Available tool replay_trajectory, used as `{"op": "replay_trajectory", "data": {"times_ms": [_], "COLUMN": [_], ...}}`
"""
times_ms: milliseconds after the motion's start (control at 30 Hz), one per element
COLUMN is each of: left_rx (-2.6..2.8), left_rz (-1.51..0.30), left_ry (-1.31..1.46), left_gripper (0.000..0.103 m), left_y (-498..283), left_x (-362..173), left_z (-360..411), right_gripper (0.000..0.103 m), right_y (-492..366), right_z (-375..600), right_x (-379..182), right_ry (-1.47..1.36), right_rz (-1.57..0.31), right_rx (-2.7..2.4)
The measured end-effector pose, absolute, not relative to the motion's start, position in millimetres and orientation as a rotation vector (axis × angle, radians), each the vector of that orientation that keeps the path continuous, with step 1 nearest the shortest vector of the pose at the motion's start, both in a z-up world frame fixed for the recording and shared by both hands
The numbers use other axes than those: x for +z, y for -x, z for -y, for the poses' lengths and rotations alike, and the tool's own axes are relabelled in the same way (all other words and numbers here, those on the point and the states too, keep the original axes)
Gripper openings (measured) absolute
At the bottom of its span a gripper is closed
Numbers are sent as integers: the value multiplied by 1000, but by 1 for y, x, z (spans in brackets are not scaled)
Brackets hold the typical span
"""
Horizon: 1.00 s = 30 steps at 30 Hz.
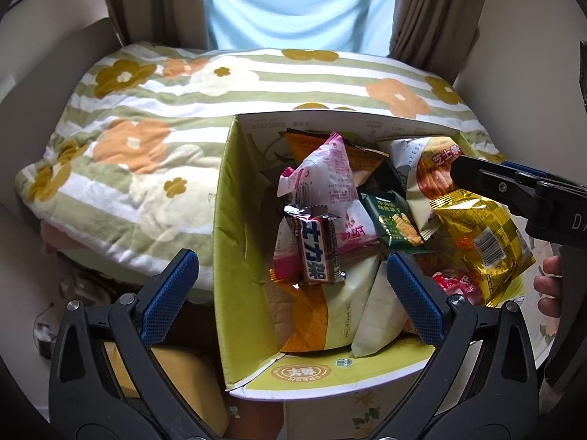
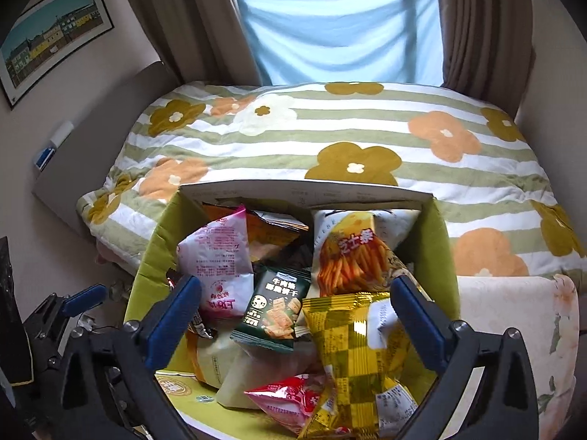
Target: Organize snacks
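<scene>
An open green cardboard box (image 1: 234,242) (image 2: 154,256) stands against the bed, full of snack packets. A pink packet (image 1: 330,179) (image 2: 216,256), a brown chocolate bar (image 1: 317,249), a dark green cracker pack (image 1: 396,220) (image 2: 273,308), a cheese stick bag (image 1: 429,168) (image 2: 348,253), a gold checked bag (image 1: 480,242) (image 2: 359,352) and a red packet (image 2: 290,399) lie inside. My left gripper (image 1: 293,286) is open above the box's left side, holding nothing. My right gripper (image 2: 297,311) is open above the gold bag, holding nothing; it also shows in the left wrist view (image 1: 513,187).
A floral striped quilt (image 1: 165,117) (image 2: 330,139) covers the bed behind the box. Brown curtains (image 2: 477,25) and a blue cloth (image 2: 337,29) hang at the window. A framed picture (image 2: 51,36) hangs on the left wall. A floral cushion (image 2: 521,315) lies right of the box.
</scene>
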<state>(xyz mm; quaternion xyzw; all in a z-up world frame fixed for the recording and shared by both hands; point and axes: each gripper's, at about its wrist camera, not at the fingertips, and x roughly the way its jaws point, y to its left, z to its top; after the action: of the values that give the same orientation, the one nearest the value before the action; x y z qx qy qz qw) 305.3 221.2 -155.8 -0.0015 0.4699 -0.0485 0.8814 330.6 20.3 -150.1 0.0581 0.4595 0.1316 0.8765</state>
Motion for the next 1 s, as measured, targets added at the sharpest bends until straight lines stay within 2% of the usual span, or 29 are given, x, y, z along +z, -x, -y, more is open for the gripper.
{"op": "replay_trajectory", "data": {"times_ms": [233, 500, 767, 1000], "left_rx": [-119, -114, -117, -110], "left_rz": [-929, -809, -645, -535], "left_ry": [-22, -47, -57, -62], "left_gripper": [102, 102, 102, 102], "left_y": [-301, -275, -196, -111], "left_x": [-132, -71, -9, 12], "left_z": [-209, -178, -115, -63], "right_gripper": [102, 102, 102, 102], "right_y": [-324, -289, -208, -122], "right_z": [-11, 18, 94, 157], "right_x": [-138, -84, -25, -5], "right_ry": [-141, -122, -94, -67], "right_rz": [-942, -809, -674, -592], "right_rx": [251, 222, 123, 34]}}
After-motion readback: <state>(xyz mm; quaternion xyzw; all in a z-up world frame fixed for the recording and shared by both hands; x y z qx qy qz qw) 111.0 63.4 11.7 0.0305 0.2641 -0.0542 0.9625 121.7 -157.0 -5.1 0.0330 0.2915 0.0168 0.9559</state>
